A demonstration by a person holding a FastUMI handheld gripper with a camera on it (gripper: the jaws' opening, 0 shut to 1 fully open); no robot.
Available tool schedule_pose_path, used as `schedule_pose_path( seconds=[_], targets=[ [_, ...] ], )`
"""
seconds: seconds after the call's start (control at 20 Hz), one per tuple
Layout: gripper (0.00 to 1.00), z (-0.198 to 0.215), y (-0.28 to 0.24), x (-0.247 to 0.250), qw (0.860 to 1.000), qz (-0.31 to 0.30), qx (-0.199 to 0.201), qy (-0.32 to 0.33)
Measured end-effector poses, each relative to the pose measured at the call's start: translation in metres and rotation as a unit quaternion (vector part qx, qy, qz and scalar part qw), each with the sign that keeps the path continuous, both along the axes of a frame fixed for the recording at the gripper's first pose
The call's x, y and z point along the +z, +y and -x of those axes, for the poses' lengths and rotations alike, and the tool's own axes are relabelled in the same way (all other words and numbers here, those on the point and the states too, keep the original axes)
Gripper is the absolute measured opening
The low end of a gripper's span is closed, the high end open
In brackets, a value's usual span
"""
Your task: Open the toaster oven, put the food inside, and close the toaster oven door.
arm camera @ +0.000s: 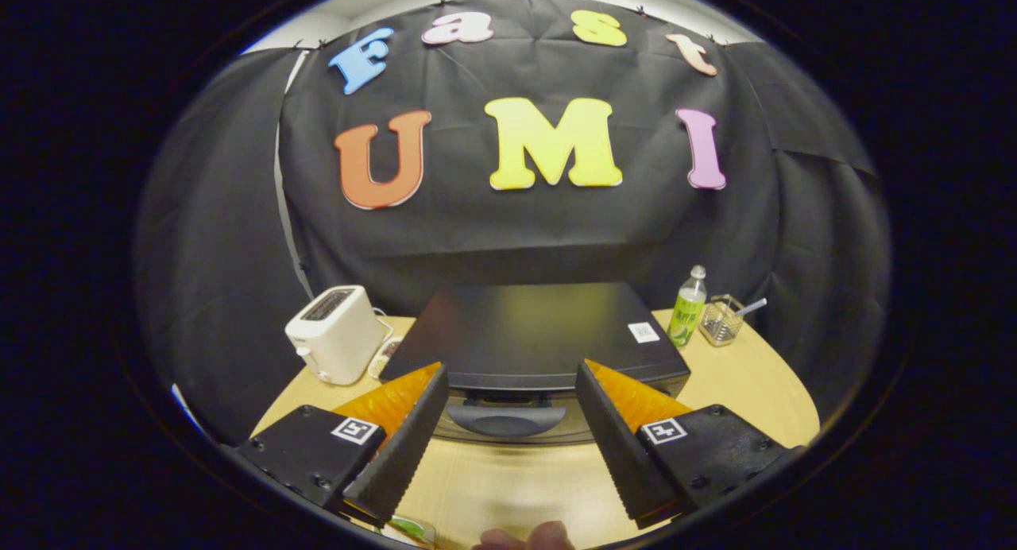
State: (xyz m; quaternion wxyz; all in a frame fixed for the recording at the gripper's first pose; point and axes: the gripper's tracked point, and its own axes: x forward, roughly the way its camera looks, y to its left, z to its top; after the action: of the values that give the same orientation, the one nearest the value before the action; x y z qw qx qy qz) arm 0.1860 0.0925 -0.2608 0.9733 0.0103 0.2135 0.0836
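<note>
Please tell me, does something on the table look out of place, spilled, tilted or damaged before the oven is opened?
Nothing stands out. The toaster oven sits square with its door shut, its handle between the fingers of the open gripper. The white toaster, bottle and small glass container stand upright on the table.

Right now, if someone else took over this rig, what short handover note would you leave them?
Gripper: open, holding nothing, fingers spread either side of the toaster oven's door handle.
Toaster oven: on the wooden table, just ahead of the fingers, door looks closed.
Food: something green sits below the fingers, too cut off to identify.
Also there: white toaster, bottle, clear holder.
Done: nothing yet.
Left: open door, load food, close door.
</note>
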Motion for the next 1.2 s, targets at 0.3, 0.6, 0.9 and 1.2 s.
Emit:
schedule_pose_path(
  seconds=[0.3,0.6,0.9,1.2],
  targets=[
    [1.0,-0.027,0.007,-0.044,0.999,0.011,-0.005,0.042],
    [1.0,-0.026,0.009,-0.055,0.998,0.035,-0.01,0.045],
    [1.0,-0.013,0.011,-0.057,0.998,0.028,-0.01,0.051],
    [1.0,0.031,0.005,-0.074,0.996,0.044,-0.011,0.082]
  ],
)
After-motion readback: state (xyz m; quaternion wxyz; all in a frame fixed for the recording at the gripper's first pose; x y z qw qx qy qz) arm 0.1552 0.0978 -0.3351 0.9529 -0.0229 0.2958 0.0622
